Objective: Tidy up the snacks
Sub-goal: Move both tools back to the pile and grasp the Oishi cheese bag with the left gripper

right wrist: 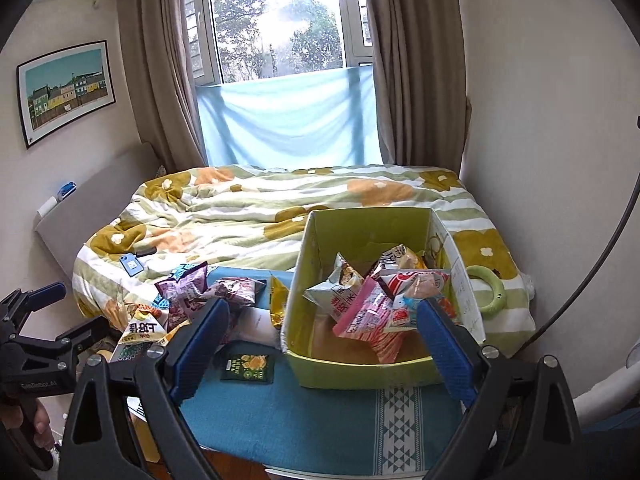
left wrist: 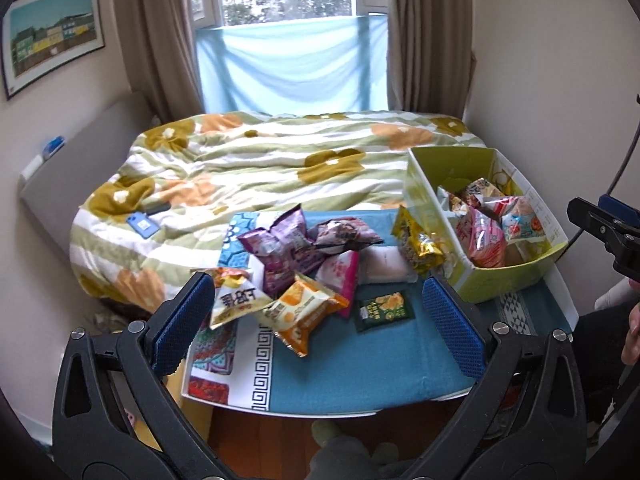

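A bedroom with a curtained window and a floral quilt over the bed (left wrist: 248,168); at the foot of it, a small table under a blue cloth (left wrist: 360,364) carries your work. In the left wrist view, the green box (left wrist: 516,276) sits at right of frame, already holding several packets, a pink-and-red one (right wrist: 372,320) lying on top near the front wall in the right wrist view. About seven snack packets are still loose in a heap (left wrist: 304,248) at centre frame, with an orange packet (left wrist: 300,312) nearest you, a gold one (left wrist: 420,244) just beside the box's outer wall, and a flat dark green sachet (left wrist: 382,310) apart on the cloth. Your left gripper (left wrist: 316,328) hangs above the heap, jaws spread wide and empty. Your right gripper (right wrist: 320,352) hangs before the box, jaws likewise wide with nothing between the pads. By this showing, the sorting looks somewhat under half done; the heap and sachet remain.
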Demonstrator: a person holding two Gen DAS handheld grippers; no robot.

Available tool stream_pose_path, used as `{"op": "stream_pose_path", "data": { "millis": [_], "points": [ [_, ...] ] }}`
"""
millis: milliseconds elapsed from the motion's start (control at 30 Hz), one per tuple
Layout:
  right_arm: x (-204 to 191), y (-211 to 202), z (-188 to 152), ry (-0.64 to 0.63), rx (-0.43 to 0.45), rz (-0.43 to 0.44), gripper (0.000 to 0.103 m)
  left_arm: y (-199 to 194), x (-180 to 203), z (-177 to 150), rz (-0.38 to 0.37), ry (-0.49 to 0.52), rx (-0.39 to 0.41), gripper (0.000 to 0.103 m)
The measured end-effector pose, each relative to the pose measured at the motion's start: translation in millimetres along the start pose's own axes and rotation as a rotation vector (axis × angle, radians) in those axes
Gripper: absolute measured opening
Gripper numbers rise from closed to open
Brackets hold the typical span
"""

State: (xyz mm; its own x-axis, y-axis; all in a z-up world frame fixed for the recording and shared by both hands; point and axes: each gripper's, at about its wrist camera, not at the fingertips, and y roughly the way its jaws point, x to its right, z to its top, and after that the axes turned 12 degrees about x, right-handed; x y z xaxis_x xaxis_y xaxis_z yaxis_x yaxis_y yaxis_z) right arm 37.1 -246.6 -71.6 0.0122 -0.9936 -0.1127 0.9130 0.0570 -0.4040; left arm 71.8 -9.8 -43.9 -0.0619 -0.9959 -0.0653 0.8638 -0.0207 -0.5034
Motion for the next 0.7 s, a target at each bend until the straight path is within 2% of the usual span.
{"op": "stream_pose_path", "data": {
  "millis": [167, 333, 467, 533, 700],
  "points": [
    [-29.8, 3.7, -8.0, 0.010, -0.017, 0.029, 0.093, 1.0, -46.5, -12.1, 0.052, -0.049, -0.012, 0.103],
    [-62.8, 22.4, -17.1, 0.017, -0.055, 0.053, 0.093, 23.5, -88.0, -17.2, 0.077, -0.074, -0.054, 0.103],
    [-91.8, 47.3, -30.7, 0.041, -0.109, 0.070, 0.093, 53.7, -116.7, -24.6, 0.068, -0.099, -0.093, 0.103],
    [-106.4, 60.4, -39.4, 0.049, -0.134, 0.046, 0.093, 73.4, -127.9, -28.2, 0.048, -0.118, -0.125, 0.103],
    [-137.2, 95.1, -58.6, 0.118, -0.203, 0.021, 0.093, 128.4, -137.8, -38.5, 0.010, -0.103, -0.206, 0.103]
  ]
}}
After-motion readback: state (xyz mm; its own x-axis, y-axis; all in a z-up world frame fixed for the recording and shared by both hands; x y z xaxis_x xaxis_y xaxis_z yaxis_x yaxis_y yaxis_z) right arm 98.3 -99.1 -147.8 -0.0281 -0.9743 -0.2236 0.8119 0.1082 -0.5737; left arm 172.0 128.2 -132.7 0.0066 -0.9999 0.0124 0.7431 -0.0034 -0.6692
